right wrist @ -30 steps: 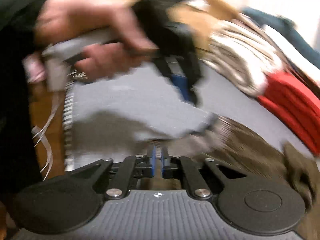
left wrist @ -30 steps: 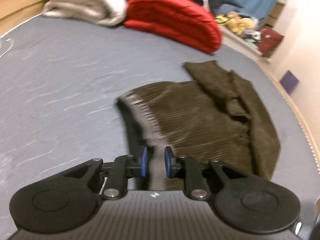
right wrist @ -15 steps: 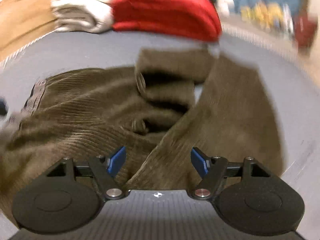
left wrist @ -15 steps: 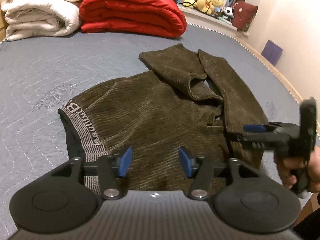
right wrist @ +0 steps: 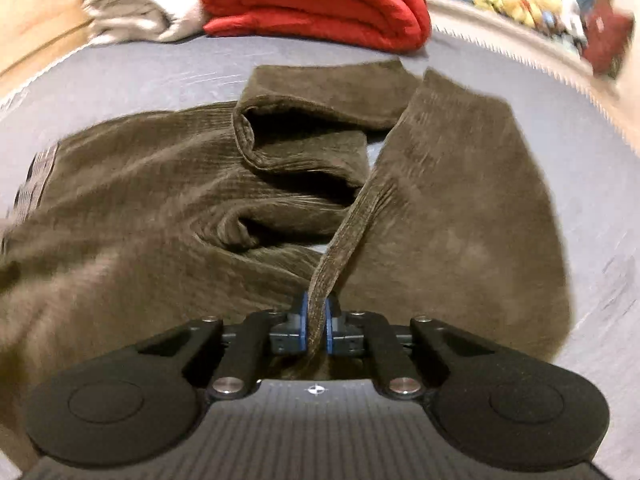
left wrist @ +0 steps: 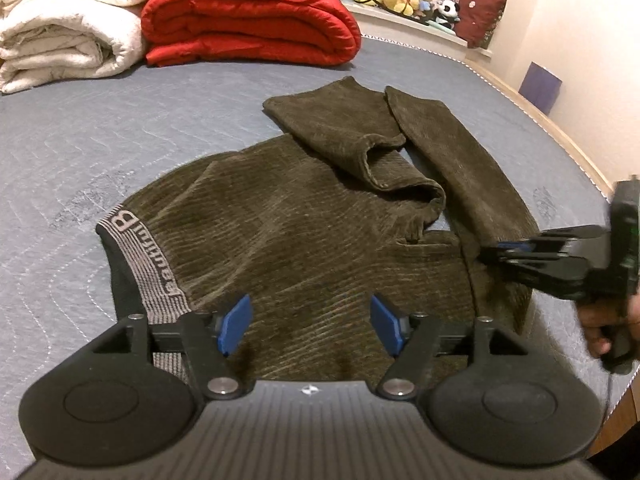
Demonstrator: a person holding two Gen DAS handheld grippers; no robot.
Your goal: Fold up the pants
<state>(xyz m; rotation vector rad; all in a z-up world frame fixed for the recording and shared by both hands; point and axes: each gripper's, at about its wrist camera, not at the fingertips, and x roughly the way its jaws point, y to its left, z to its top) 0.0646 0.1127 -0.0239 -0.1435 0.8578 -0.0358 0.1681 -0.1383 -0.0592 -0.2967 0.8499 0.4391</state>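
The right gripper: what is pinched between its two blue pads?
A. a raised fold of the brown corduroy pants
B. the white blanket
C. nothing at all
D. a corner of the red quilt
A: in the right wrist view the right gripper has its blue pads closing on a raised ridge of the brown corduroy pants, while the red quilt lies folded far behind.

Pants (left wrist: pixel 304 232) flat on mattress (left wrist: pixel 120 136), waistband (left wrist: pixel 148 256) at left, legs toward right; one leg doubled back over itself. Folded quilt (left wrist: pixel 248 16) & blanket (left wrist: pixel 68 20) behind, blanket left of quilt.
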